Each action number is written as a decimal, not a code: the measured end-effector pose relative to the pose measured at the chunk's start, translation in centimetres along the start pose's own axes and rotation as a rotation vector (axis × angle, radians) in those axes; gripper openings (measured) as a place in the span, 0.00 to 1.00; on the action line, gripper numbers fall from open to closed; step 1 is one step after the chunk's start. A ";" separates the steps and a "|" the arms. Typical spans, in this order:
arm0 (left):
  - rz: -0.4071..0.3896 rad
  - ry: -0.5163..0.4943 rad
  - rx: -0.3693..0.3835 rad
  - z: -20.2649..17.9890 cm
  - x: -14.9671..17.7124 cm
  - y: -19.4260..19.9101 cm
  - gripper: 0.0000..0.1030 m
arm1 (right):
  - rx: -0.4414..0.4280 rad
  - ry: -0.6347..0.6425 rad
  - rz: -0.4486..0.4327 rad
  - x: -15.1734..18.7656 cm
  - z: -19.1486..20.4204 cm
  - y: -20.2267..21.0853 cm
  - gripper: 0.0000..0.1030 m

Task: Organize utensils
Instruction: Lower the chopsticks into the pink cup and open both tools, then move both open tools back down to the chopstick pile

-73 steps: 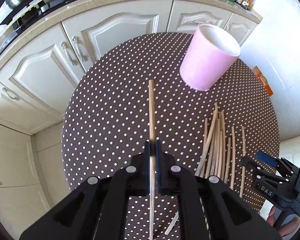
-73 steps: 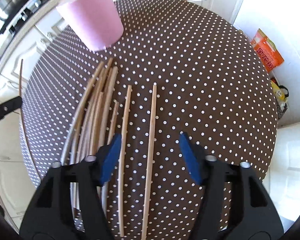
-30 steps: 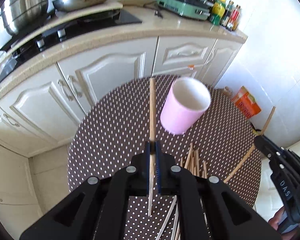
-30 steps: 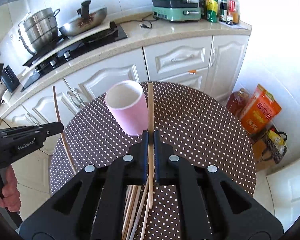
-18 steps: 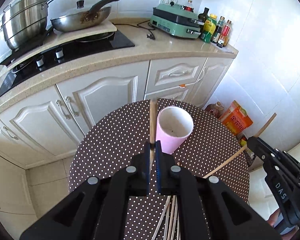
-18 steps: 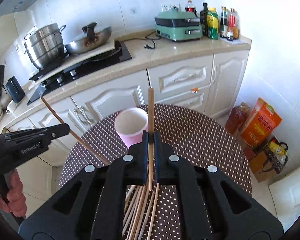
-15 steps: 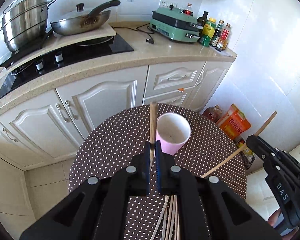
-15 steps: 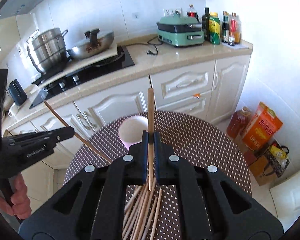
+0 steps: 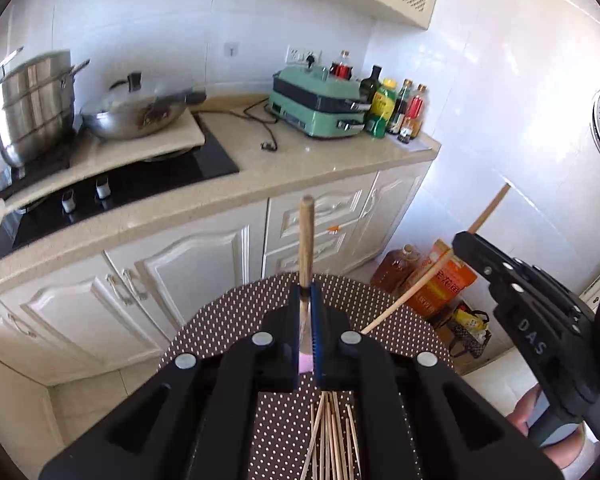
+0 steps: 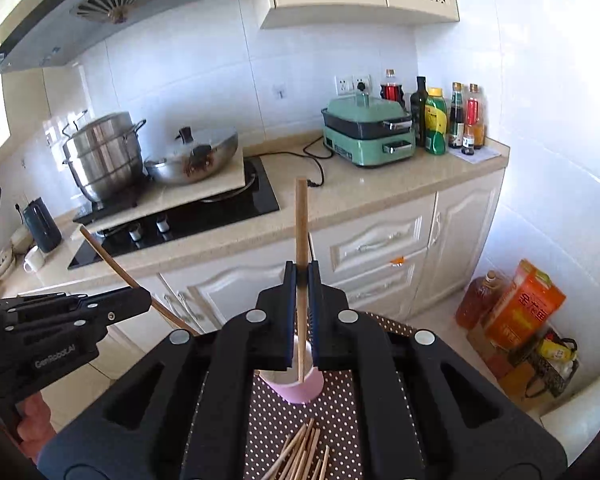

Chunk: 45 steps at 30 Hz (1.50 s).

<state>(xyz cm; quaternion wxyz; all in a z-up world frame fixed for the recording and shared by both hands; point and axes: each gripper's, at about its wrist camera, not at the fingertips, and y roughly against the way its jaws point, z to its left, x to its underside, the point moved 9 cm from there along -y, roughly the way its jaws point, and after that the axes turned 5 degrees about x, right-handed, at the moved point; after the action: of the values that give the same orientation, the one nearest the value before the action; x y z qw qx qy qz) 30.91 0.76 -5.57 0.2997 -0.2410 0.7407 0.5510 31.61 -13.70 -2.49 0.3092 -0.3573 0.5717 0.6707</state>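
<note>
Two grippers, each with one chopstick pinched upright between its fingers: the left gripper (image 9: 308, 312) holds its chopstick (image 9: 306, 240), the right gripper (image 10: 301, 292) holds another chopstick (image 10: 301, 232) whose lower end dips inside the single pink cup (image 10: 296, 386). A loose pile of chopsticks (image 10: 300, 456), too overlapped to count, lies on the round dotted desk (image 9: 236, 320) just this side of the cup, well inside the rim.

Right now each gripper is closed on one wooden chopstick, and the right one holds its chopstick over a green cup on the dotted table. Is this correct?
One detail is wrong: the cup is pink, not green, as the right wrist view shows. The rest holds: the right gripper is shut on its chopstick over that cup, and the left gripper is shut on another chopstick.
</note>
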 end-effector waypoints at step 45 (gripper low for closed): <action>0.173 0.000 -0.080 3.5 6.2 -11.5 0.36 | -0.004 -0.124 0.410 11.0 -2.3 -12.3 0.67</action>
<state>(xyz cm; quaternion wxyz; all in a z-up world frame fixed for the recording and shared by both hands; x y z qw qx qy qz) 35.12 0.75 -18.45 0.2411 -0.1876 0.7363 0.6038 35.96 -13.97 -18.55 0.2000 -0.1925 0.6109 0.7415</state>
